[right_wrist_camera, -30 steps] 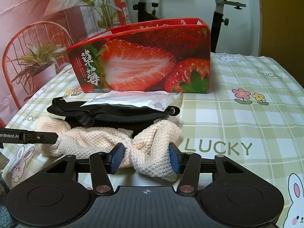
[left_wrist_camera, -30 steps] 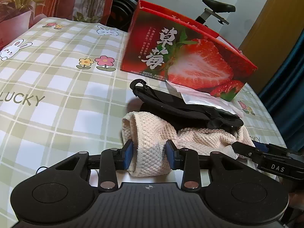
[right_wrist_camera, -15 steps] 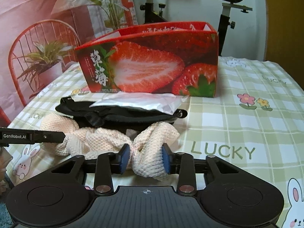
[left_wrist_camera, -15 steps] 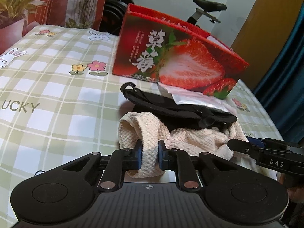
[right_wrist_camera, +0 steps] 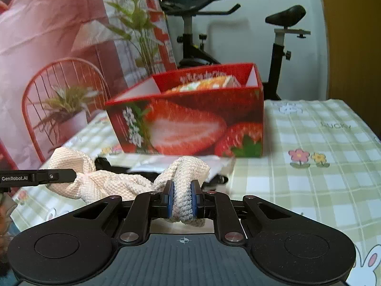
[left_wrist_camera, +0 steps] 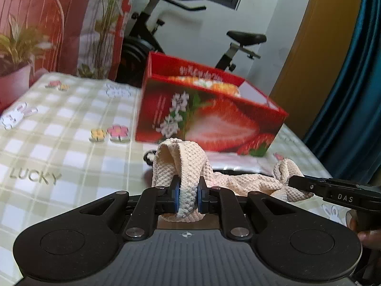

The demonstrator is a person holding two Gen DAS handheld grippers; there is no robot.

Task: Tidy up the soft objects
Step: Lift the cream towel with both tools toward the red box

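My left gripper [left_wrist_camera: 187,196] is clenched on one end of the cream waffle towel [left_wrist_camera: 247,183], a fold bunched up between the blue pads. The cloth sags across to my right gripper [right_wrist_camera: 182,201], clamped tight on the other end, so the towel hangs between both tools just above the checked tablecloth [right_wrist_camera: 309,181]. Beneath it a black strap [right_wrist_camera: 104,160] and a silver pouch [left_wrist_camera: 238,160] lie on the cloth. Beyond stands the red strawberry box [right_wrist_camera: 190,124], open-topped.
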